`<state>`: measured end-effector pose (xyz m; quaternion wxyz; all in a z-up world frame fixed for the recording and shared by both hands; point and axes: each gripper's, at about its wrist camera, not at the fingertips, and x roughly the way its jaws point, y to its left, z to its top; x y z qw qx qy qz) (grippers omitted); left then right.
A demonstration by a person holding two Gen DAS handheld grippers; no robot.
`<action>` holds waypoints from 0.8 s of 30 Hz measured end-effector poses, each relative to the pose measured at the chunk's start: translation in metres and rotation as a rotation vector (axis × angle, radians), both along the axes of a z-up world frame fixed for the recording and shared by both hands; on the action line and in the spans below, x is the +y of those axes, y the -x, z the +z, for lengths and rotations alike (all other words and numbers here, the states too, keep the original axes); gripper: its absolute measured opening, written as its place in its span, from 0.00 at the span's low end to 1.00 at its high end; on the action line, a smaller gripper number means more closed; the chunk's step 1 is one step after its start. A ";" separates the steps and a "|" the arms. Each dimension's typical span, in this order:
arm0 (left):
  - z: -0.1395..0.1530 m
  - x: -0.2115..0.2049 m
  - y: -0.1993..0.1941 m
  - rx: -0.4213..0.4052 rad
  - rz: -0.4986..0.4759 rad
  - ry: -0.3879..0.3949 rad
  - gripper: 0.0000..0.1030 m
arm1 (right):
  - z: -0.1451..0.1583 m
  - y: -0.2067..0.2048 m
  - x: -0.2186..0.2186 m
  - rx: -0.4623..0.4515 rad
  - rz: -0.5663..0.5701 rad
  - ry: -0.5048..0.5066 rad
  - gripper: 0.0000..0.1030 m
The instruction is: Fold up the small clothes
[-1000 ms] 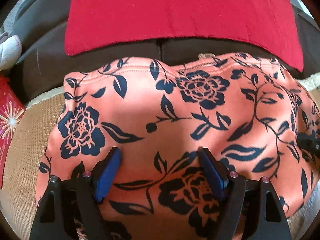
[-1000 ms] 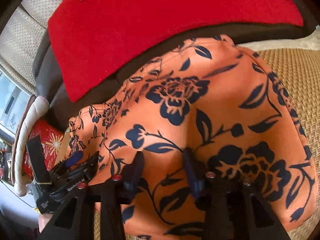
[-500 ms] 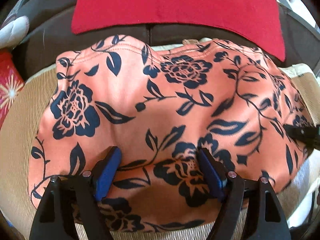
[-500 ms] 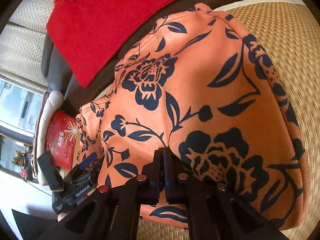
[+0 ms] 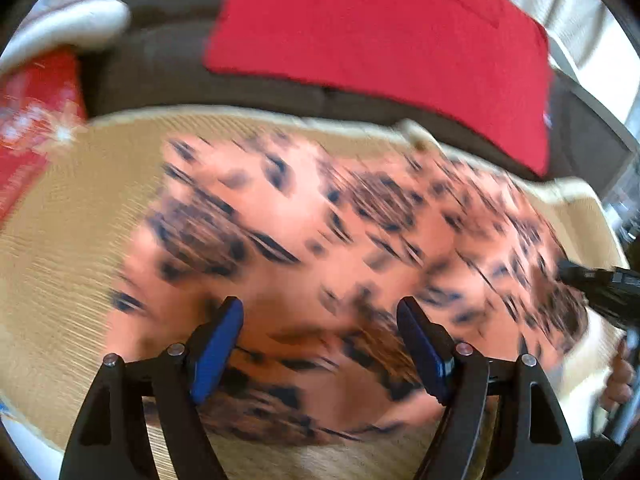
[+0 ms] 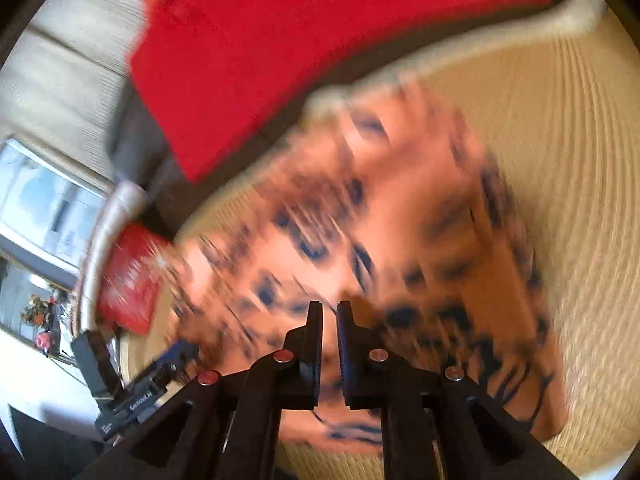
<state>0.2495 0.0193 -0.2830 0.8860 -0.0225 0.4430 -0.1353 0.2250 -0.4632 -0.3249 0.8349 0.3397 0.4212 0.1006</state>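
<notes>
An orange garment [image 5: 320, 240] with a dark blue flower print lies on a woven tan mat [image 5: 60, 260]; motion blurs it in both views. My left gripper [image 5: 319, 322] stands open over its near part, with fabric under and between the blue pads [image 5: 218, 344]. My right gripper [image 6: 329, 310] is shut to a narrow slit on a pinch of the garment [image 6: 400, 240] near its front edge. At the right edge of the left wrist view, the right gripper [image 5: 600, 284] shows with a hand [image 5: 620, 376] below it. The left gripper [image 6: 132, 396] appears at the lower left of the right wrist view.
A red cloth [image 5: 380, 28] lies on the dark sofa [image 5: 160, 68] behind the mat. A red box with sparkle print [image 5: 32, 128] and a white cushion [image 5: 60, 28] sit at the left. The mat [image 6: 580, 160] extends to the right of the garment. A window [image 6: 48, 208] shows far left.
The right jaws have closed on the fabric. Both grippers have drawn back from the sofa back, and the garment has come with them, off the dark cushion and onto the mat.
</notes>
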 end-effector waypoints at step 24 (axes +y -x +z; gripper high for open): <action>-0.004 0.081 0.076 0.072 0.194 0.170 0.81 | 0.033 -0.001 0.095 -0.157 0.076 0.049 0.79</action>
